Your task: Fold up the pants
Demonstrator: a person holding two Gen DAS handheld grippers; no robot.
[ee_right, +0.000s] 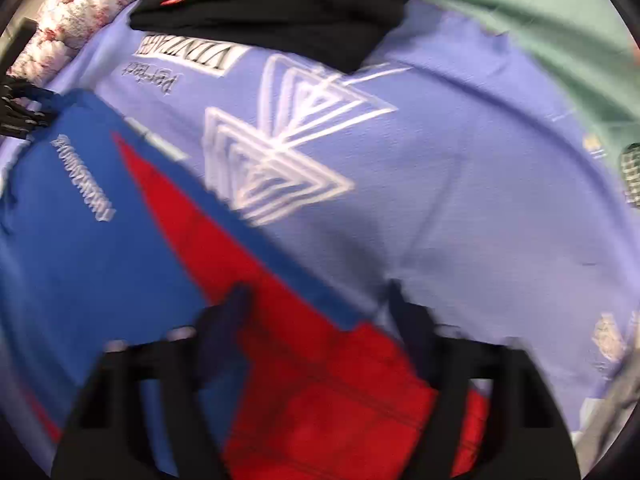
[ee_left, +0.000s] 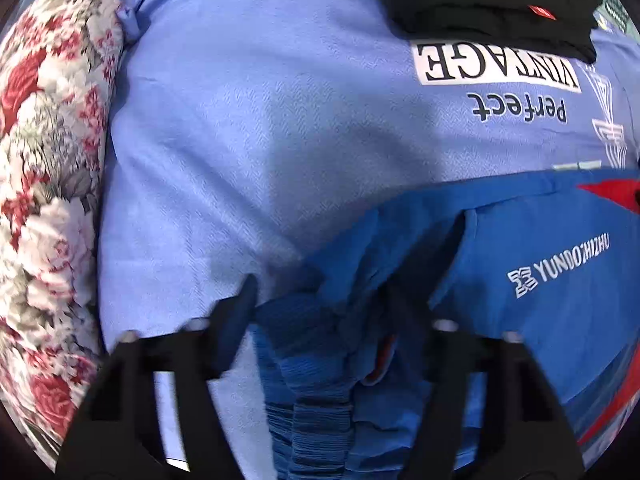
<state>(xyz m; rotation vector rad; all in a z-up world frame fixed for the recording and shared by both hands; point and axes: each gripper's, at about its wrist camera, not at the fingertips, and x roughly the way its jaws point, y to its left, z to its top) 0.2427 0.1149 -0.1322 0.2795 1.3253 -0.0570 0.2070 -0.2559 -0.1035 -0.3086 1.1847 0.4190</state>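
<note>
your pants (ee_left: 540, 248) are smooth, matt blue cloth with a ribbed knit waistband (ee_left: 316, 412), white printed lettering and a red panel (ee_right: 320, 380) showing stitched seams. under them you have a sheet (ee_left: 248, 120) of matt, finely woven lilac cloth, beside a floral-print quilt (ee_left: 52, 168) and soft black folded clothes (ee_left: 492, 8). your grippers' fingers (ee_left: 240, 300) look like matt black plastic.

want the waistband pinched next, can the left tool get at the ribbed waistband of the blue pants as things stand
Probably yes. The left tool is open, and the ribbed elastic waistband of the blue and red pants already lies bunched between its fingers, with nothing covering it.
</note>
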